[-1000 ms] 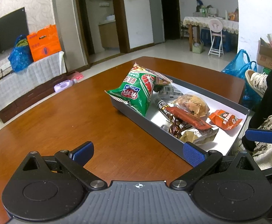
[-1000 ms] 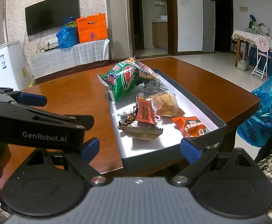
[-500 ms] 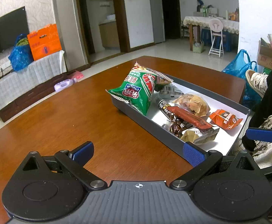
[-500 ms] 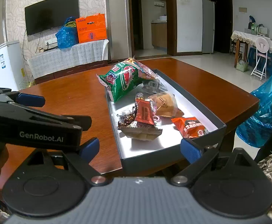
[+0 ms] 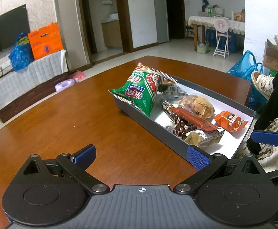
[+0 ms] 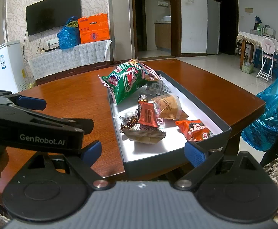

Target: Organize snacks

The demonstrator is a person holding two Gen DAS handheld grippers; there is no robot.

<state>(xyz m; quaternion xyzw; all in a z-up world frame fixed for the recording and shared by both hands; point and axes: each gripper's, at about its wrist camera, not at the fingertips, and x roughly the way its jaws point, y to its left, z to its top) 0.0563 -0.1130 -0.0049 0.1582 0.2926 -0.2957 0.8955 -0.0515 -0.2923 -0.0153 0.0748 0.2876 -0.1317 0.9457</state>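
A grey box lid tray (image 5: 148, 123) (image 6: 158, 162) on the brown table holds several snacks. A green chip bag (image 5: 141, 91) (image 6: 127, 81) leans over its far left rim. Inside lie a tan pastry pack (image 5: 197, 104) (image 6: 167, 106), a red bar (image 5: 193, 119) (image 6: 147, 114), an orange packet (image 5: 230, 121) (image 6: 195, 129) and a beige pack (image 5: 205, 137) (image 6: 144, 134). My left gripper (image 5: 141, 155) is open and empty above the table, left of the tray. My right gripper (image 6: 141, 150) is open and empty at the tray's near end.
The brown table (image 5: 62, 118) ends close behind the tray. A blue plastic bag (image 6: 268, 118) and a person's shoe (image 5: 263, 82) sit at the right. The left gripper's body (image 6: 34, 126) shows at the left of the right wrist view.
Both grippers have drifted slightly; the tray and snacks sit a little differently in view. Nothing was taken hold of or let go.
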